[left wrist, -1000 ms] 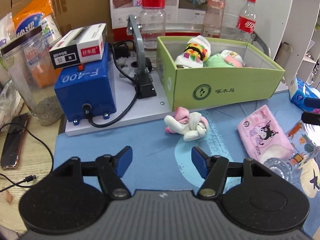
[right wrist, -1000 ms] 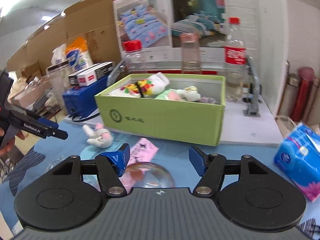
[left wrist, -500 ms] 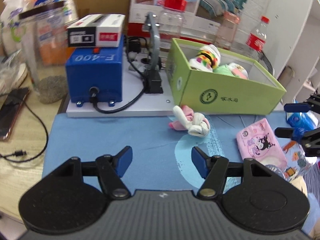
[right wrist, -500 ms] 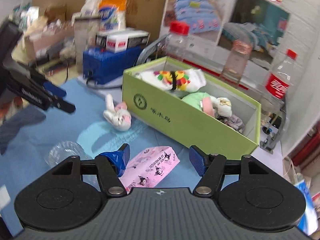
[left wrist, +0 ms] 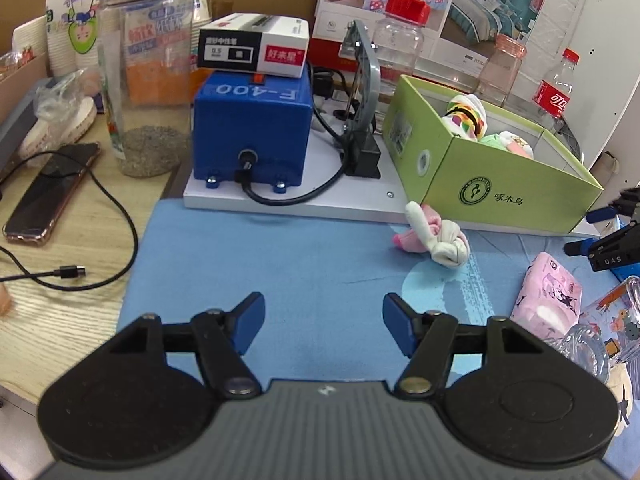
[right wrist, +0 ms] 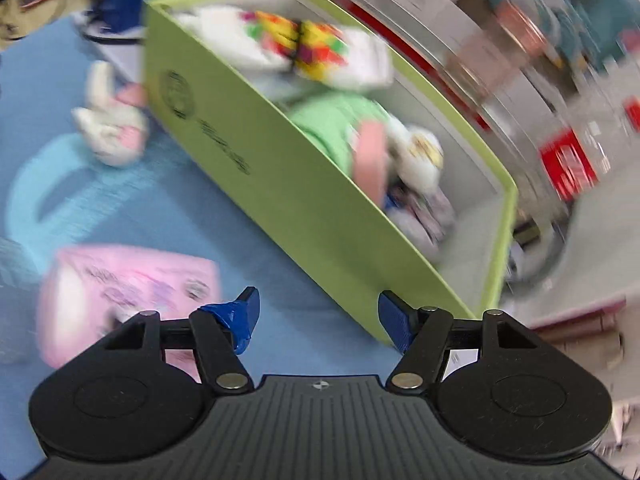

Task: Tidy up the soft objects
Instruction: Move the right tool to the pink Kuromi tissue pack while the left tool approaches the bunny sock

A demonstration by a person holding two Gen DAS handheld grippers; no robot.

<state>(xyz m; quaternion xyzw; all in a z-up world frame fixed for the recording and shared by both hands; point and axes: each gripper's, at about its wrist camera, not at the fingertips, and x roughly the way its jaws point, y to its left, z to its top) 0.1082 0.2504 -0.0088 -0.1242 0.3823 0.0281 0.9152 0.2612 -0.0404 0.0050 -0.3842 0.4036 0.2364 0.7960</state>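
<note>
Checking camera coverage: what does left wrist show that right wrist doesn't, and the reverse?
Left wrist only: the phone, the cable, the tall clear jar, the white carton on the blue F-400 unit, the open left gripper and the right gripper at the frame's edge.

Right wrist only: the box floor and a patterned soft item in its far end; its own open fingers, empty.

Both: green box, pink-white soft toy, pink tissue pack, blue mat.
</note>
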